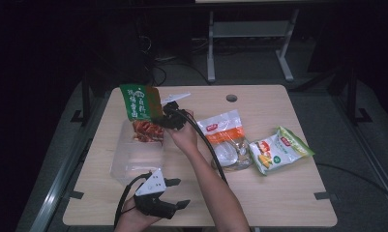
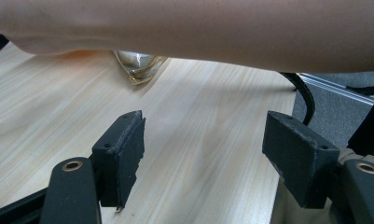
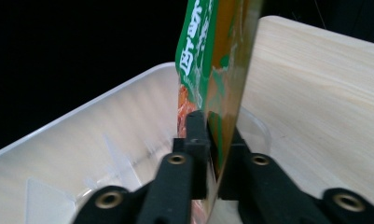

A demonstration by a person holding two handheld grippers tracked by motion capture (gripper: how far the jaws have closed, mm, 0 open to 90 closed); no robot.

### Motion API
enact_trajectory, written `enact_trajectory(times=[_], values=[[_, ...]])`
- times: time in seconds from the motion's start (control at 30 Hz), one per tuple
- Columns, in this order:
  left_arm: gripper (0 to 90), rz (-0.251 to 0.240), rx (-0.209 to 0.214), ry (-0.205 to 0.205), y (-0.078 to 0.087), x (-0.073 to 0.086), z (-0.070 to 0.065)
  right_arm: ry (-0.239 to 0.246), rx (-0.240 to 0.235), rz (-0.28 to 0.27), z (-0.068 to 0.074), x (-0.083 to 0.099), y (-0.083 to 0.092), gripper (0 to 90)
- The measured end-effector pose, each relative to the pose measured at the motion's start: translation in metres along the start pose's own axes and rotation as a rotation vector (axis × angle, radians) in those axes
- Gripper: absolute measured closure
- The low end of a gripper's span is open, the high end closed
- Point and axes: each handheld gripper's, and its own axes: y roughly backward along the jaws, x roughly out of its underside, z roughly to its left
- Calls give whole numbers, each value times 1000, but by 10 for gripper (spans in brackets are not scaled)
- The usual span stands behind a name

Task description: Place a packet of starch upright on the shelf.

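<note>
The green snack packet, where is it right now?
In the high view the green snack packet stands upright at the table's left, pinched in the right claw above the clear plastic box; the other two packets lie apart to its right.

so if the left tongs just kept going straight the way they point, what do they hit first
Most likely the person's right forearm, which crosses the whole line ahead of the open left tongs in the left gripper view. Before it lies bare table. Depth is unclear, so they might pass beneath the arm and reach the clear packet behind it.
</note>
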Motion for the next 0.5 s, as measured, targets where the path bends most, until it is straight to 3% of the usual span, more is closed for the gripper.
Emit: enact_trajectory(times=[0.17, 0.27, 0.5], values=[[291, 6, 1, 0, 0, 0, 0, -9, -3, -24, -2, -6, 9, 751], [290, 3, 6, 0, -1, 0, 1, -6, -6, -1, -2, -9, 18, 686], [288, 20, 10, 1, -4, 1, 0, -1, -25, 16, -3, -8, 32, 636]])
